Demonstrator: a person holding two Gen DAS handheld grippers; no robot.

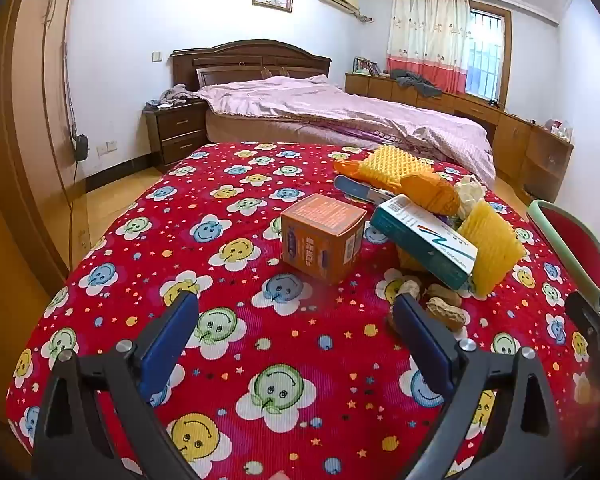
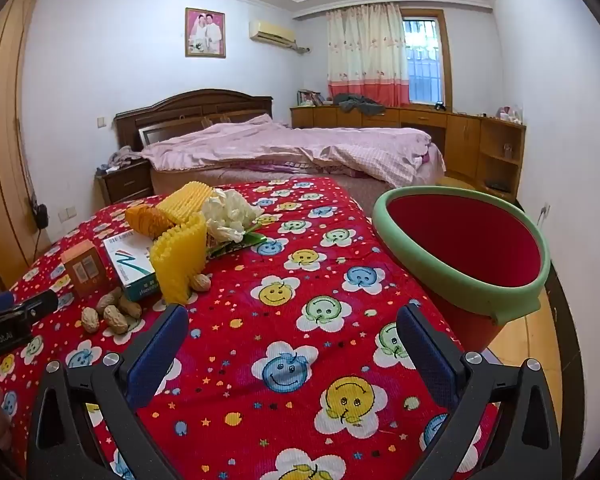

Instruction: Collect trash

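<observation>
A pile of trash lies on the red smiley-face cloth (image 1: 236, 216): an orange box (image 1: 322, 236), a teal and white box (image 1: 424, 240), yellow foam nets (image 1: 490, 246), orange peel (image 1: 432, 192), crumpled white tissue (image 2: 230, 210) and several peanuts (image 1: 444, 304). My left gripper (image 1: 296, 304) is open and empty, just short of the orange box, its right finger beside the peanuts. My right gripper (image 2: 292, 316) is open and empty over bare cloth, right of the pile (image 2: 172, 248). A red bin with a green rim (image 2: 464, 244) tilts at the table's right edge.
Behind the table is a bed with a pink quilt (image 1: 340, 112), a dark nightstand (image 1: 176, 132) on the left and wooden cabinets (image 2: 460, 140) along the right wall. A wardrobe (image 1: 24, 152) runs along the left. Wooden floor (image 1: 112, 192) shows beside the table.
</observation>
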